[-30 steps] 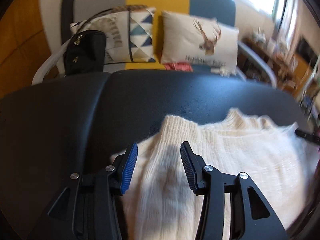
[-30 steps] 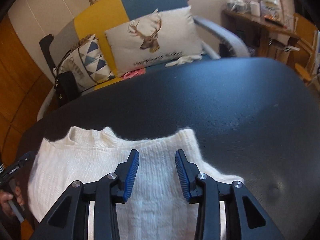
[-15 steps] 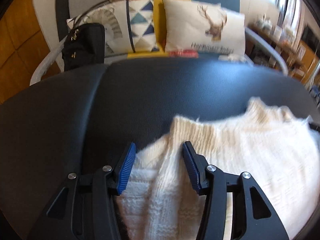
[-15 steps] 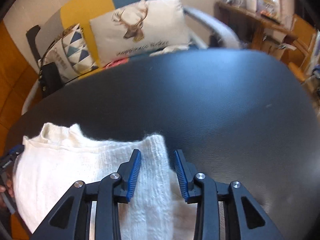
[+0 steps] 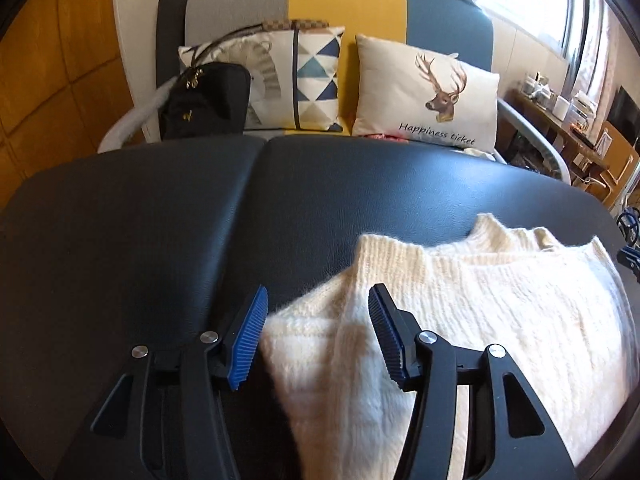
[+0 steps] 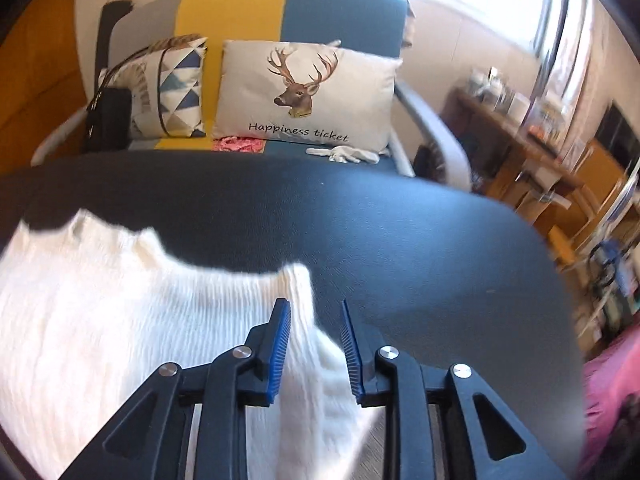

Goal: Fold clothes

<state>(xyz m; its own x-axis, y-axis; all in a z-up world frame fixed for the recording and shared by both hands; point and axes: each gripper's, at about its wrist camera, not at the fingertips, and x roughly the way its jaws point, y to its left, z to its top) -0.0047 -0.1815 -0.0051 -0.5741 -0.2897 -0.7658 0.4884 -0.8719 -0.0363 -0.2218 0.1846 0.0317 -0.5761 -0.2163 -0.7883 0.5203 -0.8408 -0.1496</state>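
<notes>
We keep the cream sweater (image 5: pixel 460 320) flat on the black table (image 5: pixel 160 240). Left gripper (image 5: pixel 316 332) has just been widening, jaws slack around the 9 o'clock shoulder. Right gripper (image 6: pixel 314 344) has been narrowing on the 3 o'clock edge, pads not yet pinching; seat deeper before lifting.

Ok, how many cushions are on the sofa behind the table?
2. The triangle-patterned cushion sits on the left, partly behind the black bag. The deer cushion sits to its right on the sofa. Others may be hidden.
</notes>
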